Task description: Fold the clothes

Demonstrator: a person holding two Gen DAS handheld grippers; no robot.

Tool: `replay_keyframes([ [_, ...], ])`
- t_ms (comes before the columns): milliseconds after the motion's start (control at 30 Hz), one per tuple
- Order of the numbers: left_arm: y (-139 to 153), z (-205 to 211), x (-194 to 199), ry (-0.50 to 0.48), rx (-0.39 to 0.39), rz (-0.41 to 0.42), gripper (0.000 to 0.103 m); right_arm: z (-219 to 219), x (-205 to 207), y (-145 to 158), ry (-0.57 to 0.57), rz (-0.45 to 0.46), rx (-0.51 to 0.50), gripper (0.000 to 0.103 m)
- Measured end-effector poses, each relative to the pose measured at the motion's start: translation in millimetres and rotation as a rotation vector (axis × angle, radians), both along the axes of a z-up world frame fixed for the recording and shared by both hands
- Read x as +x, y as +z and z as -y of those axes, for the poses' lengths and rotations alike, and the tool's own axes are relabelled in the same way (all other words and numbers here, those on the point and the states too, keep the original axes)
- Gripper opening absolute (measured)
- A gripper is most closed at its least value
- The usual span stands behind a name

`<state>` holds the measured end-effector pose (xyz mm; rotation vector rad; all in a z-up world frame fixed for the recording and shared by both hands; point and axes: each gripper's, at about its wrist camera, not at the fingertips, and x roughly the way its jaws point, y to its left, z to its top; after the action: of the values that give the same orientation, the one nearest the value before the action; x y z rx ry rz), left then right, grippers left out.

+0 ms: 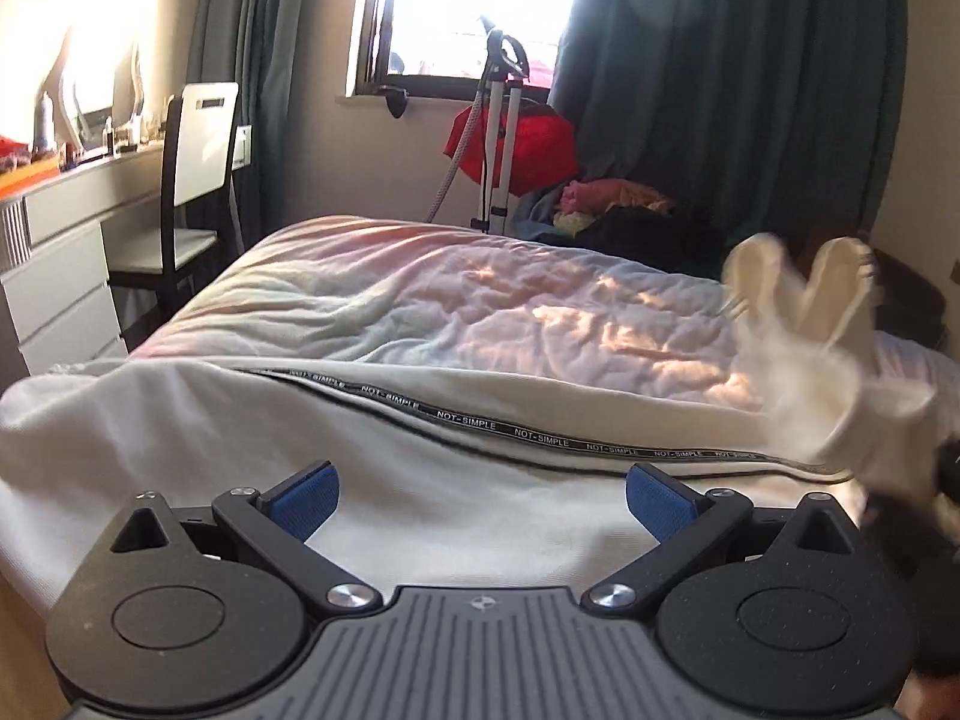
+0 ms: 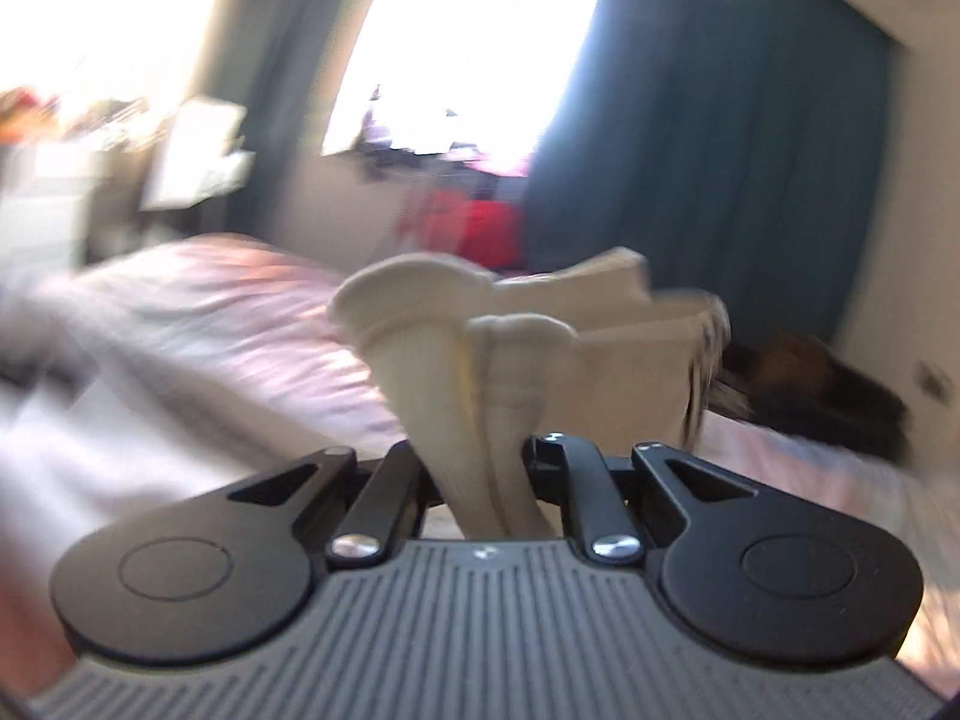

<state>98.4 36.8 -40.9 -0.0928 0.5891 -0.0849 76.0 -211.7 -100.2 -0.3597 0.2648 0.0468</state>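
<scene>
A white garment [image 1: 360, 468] with a black "NOT-SIMPLE" trim band lies spread on the near part of the bed. My left gripper [image 1: 480, 498] is open and empty just above it, blue pads apart. My right gripper [image 2: 480, 468] is shut on a bunched cream cloth [image 2: 480, 372], which sticks up between its fingers in folds. The same cloth shows blurred at the right of the left wrist view [image 1: 804, 324], held above the bed.
The bed has a pale quilted cover [image 1: 450, 306]. A chair [image 1: 186, 180] and white drawers [image 1: 54, 276] stand at the left. A red bag on a stand [image 1: 516, 144], a clothes pile [image 1: 618, 210] and dark curtains [image 1: 750, 90] are behind the bed.
</scene>
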Motion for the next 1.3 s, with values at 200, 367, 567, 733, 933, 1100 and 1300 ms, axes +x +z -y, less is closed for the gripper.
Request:
replay_keyframes([
  [200,-25,-9,14,-0.045,-0.201,-0.158,0.103,-42,-3,-64,0.182,-0.198,-0.143,0.012],
  [367,-39,-9,23,-0.103,-0.365,-0.216,0.103,-23,-8,-51,0.181,-0.183,-0.053,0.012],
  [567,-50,-14,26,-0.143,-0.506,-0.26,0.098,-40,-7,-54,0.251,-0.203,-0.025,0.013],
  [733,-44,-19,25,-0.132,-0.501,-0.234,0.094,-41,1,-43,0.266,-0.297,0.089,0.026],
  [933,-42,-20,25,-0.111,-0.519,-0.242,0.094,9,-14,-11,0.36,-0.445,0.543,0.085],
  [1100,-45,-10,26,-0.128,-0.486,-0.255,0.094,64,-1,16,0.229,-0.404,0.745,0.085],
  [1300,-51,17,26,-0.231,-0.408,-0.253,0.094,60,80,31,0.105,-0.49,0.683,0.086],
])
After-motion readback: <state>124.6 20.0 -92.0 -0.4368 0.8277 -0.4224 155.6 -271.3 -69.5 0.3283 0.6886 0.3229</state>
